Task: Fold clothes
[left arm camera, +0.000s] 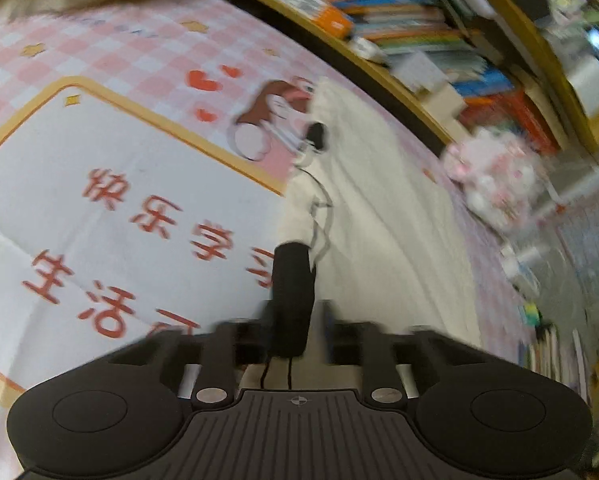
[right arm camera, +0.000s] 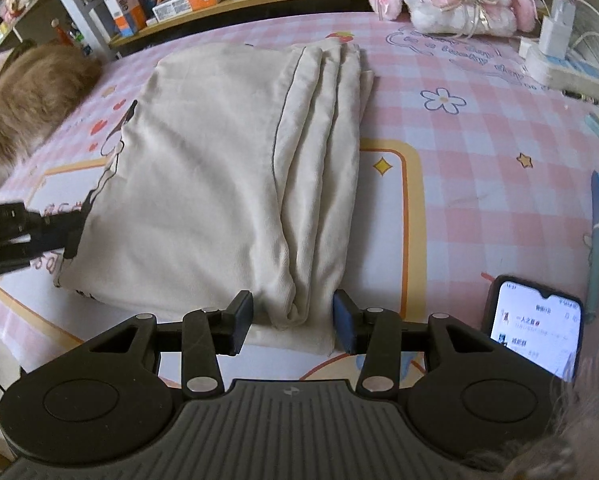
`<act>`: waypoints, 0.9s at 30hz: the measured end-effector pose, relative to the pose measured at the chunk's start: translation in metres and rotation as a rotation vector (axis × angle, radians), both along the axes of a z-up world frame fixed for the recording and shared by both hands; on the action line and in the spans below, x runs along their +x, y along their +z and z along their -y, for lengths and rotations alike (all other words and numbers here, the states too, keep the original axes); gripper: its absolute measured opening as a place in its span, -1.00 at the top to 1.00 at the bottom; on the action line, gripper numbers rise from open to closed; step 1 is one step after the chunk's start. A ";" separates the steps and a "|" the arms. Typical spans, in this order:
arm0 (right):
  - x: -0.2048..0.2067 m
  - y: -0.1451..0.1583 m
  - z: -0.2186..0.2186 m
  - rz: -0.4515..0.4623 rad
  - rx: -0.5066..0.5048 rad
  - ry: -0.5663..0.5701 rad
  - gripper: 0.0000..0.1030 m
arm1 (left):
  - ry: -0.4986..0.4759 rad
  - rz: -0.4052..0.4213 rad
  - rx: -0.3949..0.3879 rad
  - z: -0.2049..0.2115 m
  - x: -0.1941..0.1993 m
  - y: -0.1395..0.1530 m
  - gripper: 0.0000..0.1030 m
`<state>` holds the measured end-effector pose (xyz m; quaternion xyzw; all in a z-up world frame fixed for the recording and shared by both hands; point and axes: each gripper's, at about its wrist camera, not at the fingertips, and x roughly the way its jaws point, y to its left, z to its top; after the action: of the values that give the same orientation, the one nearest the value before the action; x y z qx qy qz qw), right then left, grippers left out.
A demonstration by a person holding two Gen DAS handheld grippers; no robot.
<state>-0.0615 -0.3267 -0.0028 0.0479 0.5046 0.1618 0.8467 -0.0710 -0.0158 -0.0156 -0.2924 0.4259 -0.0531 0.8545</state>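
Across the pink checked cover lies the garment, cream, already doubled into a thick oblong, with its stacked folds ranged along the side toward the phone. It looks soft, light and limp, a ribbed knit that will sag and slide apart wherever it is not supported; my judgement is that it is best taken at a corner or along the bundled folds, pinching all layers together, not one ply alone.

At the near end, the right gripper stands part open, its pads to either side of the bunched fold end; whether they press the cloth I cannot tell.

At the far edge, the left gripper meets the garment's dark-trimmed side. Its own view, blurred, shows the jaws drawn fully together, with cream cloth and a thin cord just beyond the tips; a grip on the cloth cannot be confirmed.
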 end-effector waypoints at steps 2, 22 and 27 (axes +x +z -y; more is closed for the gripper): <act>-0.002 0.000 0.002 -0.003 0.017 -0.007 0.18 | -0.013 0.022 0.061 0.003 -0.002 0.007 0.92; -0.026 0.012 0.028 -0.006 0.092 -0.025 -0.27 | 0.068 0.057 0.295 0.021 -0.035 0.028 -0.04; -0.027 0.011 0.032 -0.015 0.113 -0.049 -0.33 | 0.027 0.143 0.439 0.043 -0.049 0.041 -0.38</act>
<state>-0.0881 -0.3590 0.0083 0.1092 0.4998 0.1690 0.8424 -0.1202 -0.0585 0.0249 -0.1007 0.3617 0.0315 0.9263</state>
